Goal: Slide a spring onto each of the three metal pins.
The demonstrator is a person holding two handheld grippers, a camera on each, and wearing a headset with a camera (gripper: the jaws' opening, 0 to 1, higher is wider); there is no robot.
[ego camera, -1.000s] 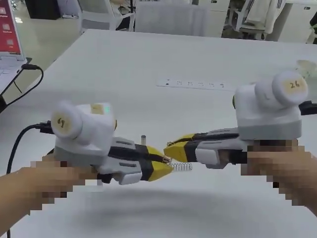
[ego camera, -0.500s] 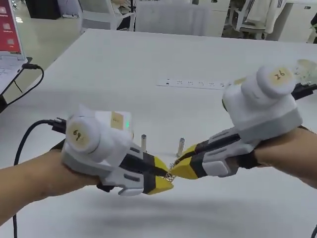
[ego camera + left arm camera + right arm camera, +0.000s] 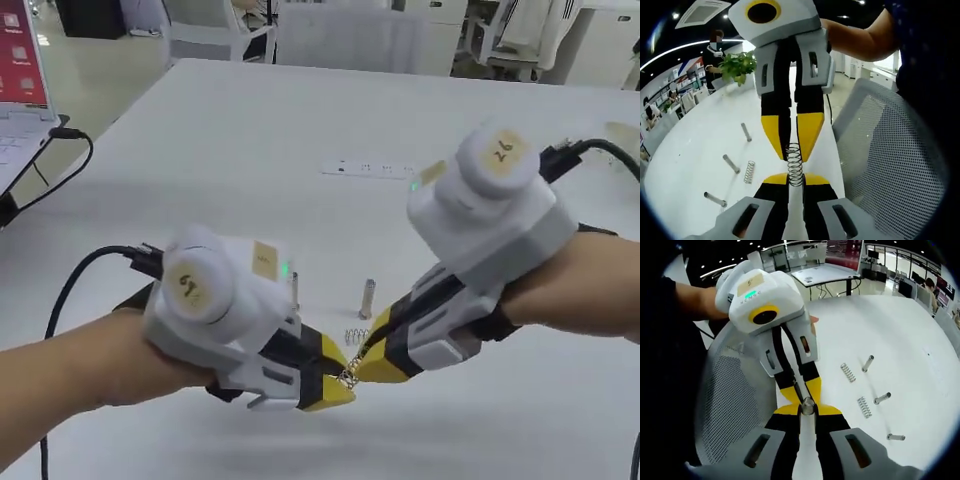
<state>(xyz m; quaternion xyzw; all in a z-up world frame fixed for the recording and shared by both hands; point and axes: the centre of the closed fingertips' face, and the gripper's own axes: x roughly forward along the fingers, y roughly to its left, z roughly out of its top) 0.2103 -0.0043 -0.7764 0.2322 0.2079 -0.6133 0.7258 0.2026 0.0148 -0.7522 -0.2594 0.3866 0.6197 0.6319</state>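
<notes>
My left gripper (image 3: 338,383) and right gripper (image 3: 358,368) meet tip to tip low over the white table (image 3: 250,140). A short steel spring (image 3: 795,165) spans the two pairs of yellow jaws. In the left gripper view its near end sits in my left gripper (image 3: 795,180) and its far end in the right gripper (image 3: 793,149). It shows end-on (image 3: 807,405) in the right gripper view. Three metal pins (image 3: 867,363) (image 3: 882,398) (image 3: 896,437) stand bare on the table. Two loose springs (image 3: 847,372) (image 3: 864,407) lie beside them. In the head view one pin (image 3: 367,298) and a spring (image 3: 356,336) lie just beyond the tips.
A white power strip (image 3: 385,170) lies mid-table. A laptop (image 3: 15,110) and a black cable (image 3: 75,150) are at the left edge. A mesh chair (image 3: 890,150) is behind the grippers, and a potted plant (image 3: 737,65) stands at the table's far end.
Both grippers have tipped their noses down toward the table and drawn closer together. The spring, which stuck out sideways before, now sits squeezed between the touching tips.
</notes>
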